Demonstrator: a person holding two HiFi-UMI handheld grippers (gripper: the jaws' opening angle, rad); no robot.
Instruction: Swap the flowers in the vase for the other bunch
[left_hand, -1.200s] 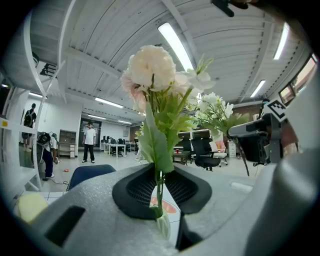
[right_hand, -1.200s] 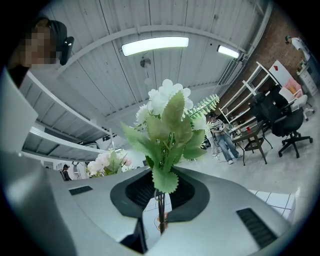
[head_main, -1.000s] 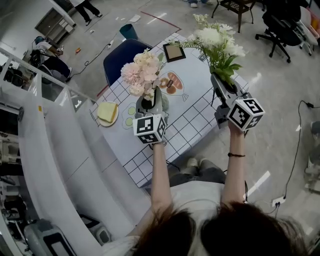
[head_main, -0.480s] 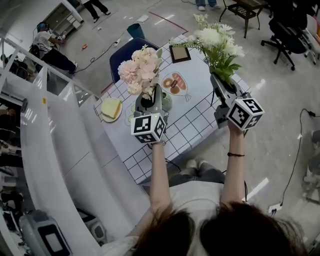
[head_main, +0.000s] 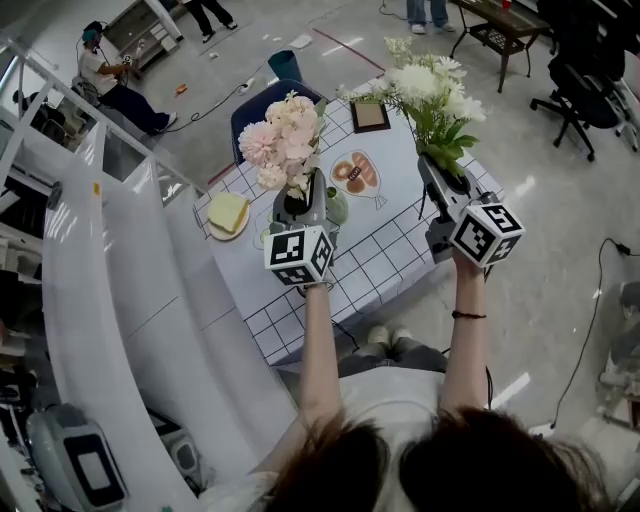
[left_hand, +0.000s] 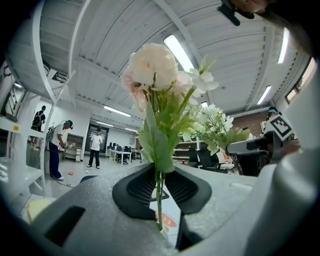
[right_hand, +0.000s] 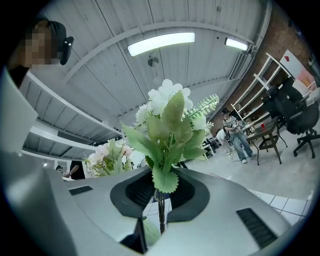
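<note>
Lifted slightly, the left gripper (head_main: 299, 200) clamps the upright stem of the pale pink artificial bunch (head_main: 280, 140), clear of the small round green vase (head_main: 337, 207) just beside it. The right gripper (head_main: 440, 170) pinches the white-and-green bunch (head_main: 430, 85) upright, right of and above that vase.

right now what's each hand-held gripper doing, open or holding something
left hand-held gripper: closed on the pink flowers
right hand-held gripper: closed on the white flowers
</note>
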